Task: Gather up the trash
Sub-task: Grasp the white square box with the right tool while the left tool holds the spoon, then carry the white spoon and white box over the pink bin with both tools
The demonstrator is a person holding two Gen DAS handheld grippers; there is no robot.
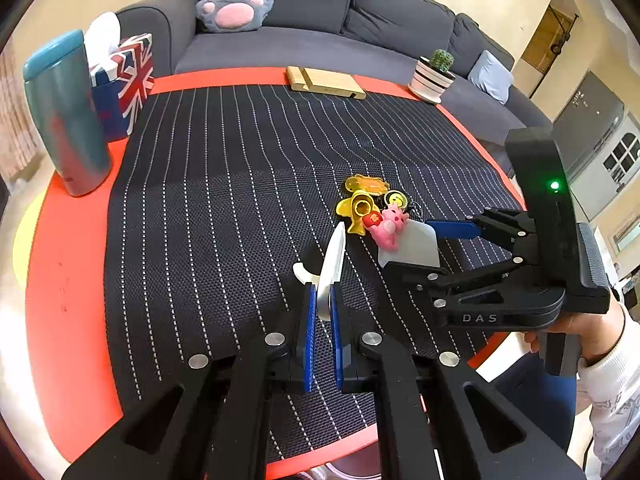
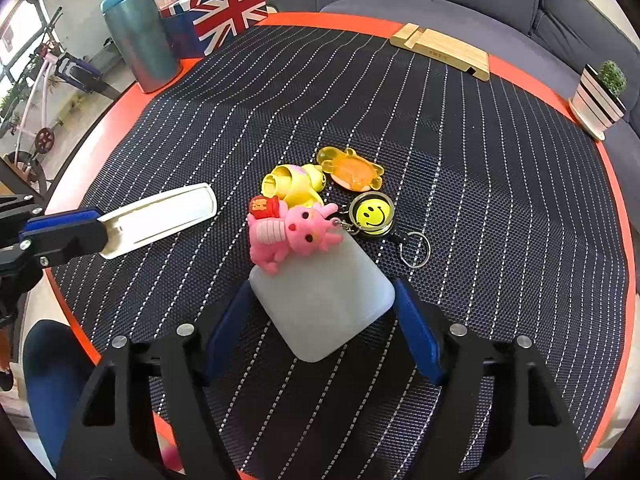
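My left gripper (image 1: 322, 300) is shut on the end of a long white plastic scoop (image 1: 334, 260), which sticks out edge-up over the striped mat; the right wrist view shows the scoop (image 2: 160, 216) at the left. My right gripper (image 2: 322, 296) has both blue pads against the corners of a frosted white square card (image 2: 320, 312), tilted onto the mat. A pink plush keychain (image 2: 292, 236) rests on the card's far edge. Just past it lie a yellow toy (image 2: 292, 186), an orange clear toy (image 2: 352, 170) and a smiley badge with a key ring (image 2: 372, 212).
A black striped mat (image 1: 224, 184) covers the round red table (image 1: 64, 280). At the back stand a teal tumbler (image 1: 66, 116), a Union Jack tissue box (image 1: 128, 80), a wooden stand (image 1: 324, 82) and a potted cactus (image 1: 434, 74). A grey sofa (image 1: 304, 44) lies beyond.
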